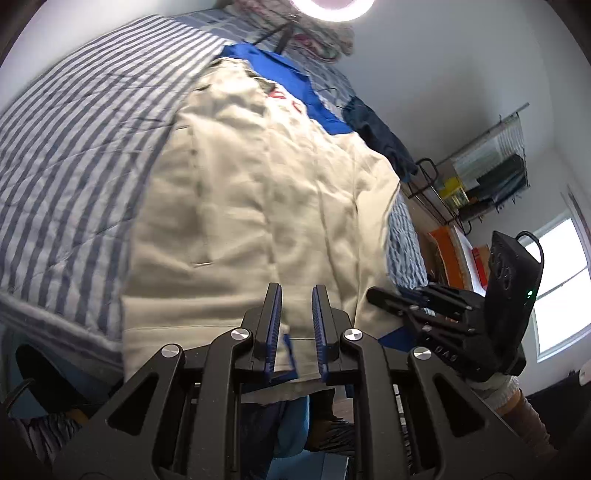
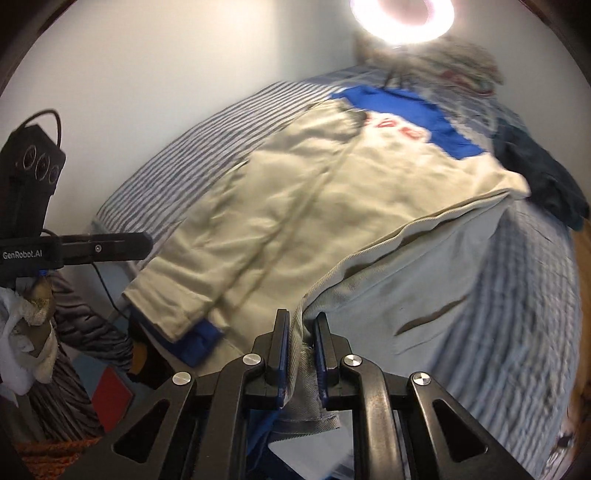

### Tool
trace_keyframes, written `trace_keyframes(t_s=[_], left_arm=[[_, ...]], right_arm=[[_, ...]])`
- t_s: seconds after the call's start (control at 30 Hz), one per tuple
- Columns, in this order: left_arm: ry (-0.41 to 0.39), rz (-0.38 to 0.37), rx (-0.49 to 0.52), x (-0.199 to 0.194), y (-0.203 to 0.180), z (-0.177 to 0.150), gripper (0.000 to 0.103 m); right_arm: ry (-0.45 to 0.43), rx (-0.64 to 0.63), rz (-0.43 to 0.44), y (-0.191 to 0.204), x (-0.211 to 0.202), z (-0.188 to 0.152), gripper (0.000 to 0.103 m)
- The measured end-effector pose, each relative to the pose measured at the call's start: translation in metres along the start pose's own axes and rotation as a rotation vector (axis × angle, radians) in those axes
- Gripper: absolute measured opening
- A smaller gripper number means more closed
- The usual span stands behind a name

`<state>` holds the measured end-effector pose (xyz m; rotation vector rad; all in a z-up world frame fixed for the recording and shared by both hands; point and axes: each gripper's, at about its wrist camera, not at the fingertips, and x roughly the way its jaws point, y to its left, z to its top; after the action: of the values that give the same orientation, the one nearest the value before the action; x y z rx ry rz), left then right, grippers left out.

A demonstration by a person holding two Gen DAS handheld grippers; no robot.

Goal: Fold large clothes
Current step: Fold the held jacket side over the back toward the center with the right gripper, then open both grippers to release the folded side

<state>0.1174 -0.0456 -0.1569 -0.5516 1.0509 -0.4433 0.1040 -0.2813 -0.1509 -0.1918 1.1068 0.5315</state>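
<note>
A large beige jacket (image 1: 258,184) with a blue collar band and red letters lies spread on the striped bed cover (image 1: 74,147). My left gripper (image 1: 297,288) is shut on its near hem, where a thin blue strip shows between the pads. In the right wrist view the same jacket (image 2: 314,206) has one front panel lifted and folded over. My right gripper (image 2: 302,314) is shut on a bunched edge of that panel. Each gripper shows in the other's view: the right gripper (image 1: 376,295) at the jacket's right edge, the left gripper (image 2: 146,240) beside a blue-cuffed sleeve end.
A dark blue garment (image 2: 543,177) lies at the bed's right edge. A patterned cloth pile (image 1: 321,40) sits at the head under a ring light (image 2: 402,18). A wire shelf rack (image 1: 491,173) and a window (image 1: 565,280) are beyond the bed.
</note>
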Motion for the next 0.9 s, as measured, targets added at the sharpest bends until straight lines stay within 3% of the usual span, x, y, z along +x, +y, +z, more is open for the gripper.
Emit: trace_keyframes(t_s=[0.23,0.37,0.43,0.5,0.6,0.7,0.8,0.9], left_arm=[[-0.011,0.049,-0.044,-0.004,0.028,0.005,0.014],[0.018,0.046,-0.045,0.005,0.030,0.004,0.014],[0.035,0.036,-0.039,0.013,0.027,0.003,0.027],[0.050,0.016,-0.039,0.020,0.021,0.002,0.035],[0.090,-0.015,-0.029,0.035,0.010,0.002,0.039],[0.128,-0.054,-0.016,0.051,-0.003,0.002,0.056],[0.154,-0.030,0.037,0.068,-0.019,0.004,0.056],[0.174,0.007,0.092,0.084,-0.029,0.005,0.056]], right_arm=[[0.097,-0.053,0.063,0.021,0.047,0.006,0.011],[0.153,-0.006,0.118,0.013,0.071,0.001,0.012],[0.157,0.036,0.174,0.005,0.071,0.000,0.016],[0.137,0.082,0.242,-0.003,0.061,0.000,0.026],[0.103,0.129,0.296,-0.017,0.037,0.000,0.036],[0.046,0.162,0.270,-0.037,0.013,0.000,0.050],[-0.004,0.238,0.229,-0.072,-0.004,0.001,0.057],[-0.039,0.309,0.203,-0.104,-0.010,0.007,0.057]])
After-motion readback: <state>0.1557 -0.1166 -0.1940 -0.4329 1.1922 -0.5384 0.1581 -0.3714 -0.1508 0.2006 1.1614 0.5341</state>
